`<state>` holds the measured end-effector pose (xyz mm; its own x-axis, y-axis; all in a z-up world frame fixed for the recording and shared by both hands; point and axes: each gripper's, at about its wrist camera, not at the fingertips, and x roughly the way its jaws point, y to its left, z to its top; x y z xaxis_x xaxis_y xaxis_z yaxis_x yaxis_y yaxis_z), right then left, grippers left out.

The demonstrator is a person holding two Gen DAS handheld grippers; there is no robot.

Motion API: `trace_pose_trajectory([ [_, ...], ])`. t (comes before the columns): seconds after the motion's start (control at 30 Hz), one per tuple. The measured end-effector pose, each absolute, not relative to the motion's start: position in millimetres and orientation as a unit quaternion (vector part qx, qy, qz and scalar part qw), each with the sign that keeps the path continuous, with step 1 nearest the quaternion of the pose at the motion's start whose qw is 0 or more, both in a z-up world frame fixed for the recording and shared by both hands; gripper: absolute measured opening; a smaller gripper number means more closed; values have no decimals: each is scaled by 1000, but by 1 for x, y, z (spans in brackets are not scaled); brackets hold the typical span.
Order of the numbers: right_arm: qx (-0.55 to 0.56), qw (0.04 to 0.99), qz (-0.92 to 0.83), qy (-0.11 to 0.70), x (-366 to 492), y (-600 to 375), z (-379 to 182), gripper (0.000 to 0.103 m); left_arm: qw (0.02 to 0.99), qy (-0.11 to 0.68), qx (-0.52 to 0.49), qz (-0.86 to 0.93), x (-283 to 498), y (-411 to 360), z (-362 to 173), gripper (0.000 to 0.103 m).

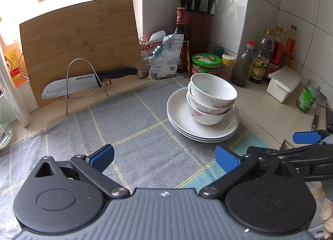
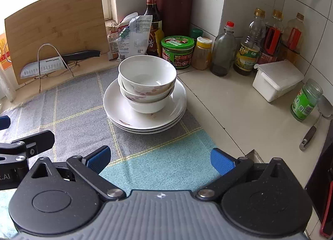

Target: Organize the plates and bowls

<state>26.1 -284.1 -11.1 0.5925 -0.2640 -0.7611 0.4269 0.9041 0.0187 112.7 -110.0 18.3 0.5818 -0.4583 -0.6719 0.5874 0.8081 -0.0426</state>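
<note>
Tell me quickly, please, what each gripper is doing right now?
Left gripper: open, holding nothing, above the checked cloth.
Right gripper: open, holding nothing, facing the stacked bowls on the plates.

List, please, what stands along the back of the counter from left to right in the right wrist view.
Bamboo cutting board → dark sauce bottle with red cap → green-lidded jar → yellow-capped spice jar → clear glass bottle with red cap → white plastic lidded box.
</note>
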Motion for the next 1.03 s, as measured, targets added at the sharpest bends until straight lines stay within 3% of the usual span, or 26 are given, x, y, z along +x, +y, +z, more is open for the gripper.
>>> trace_pose_trajectory([
  [1.03,88,886,-202,407,22,-281,-8,103,883,346,95,-303,108,-111,24,102],
])
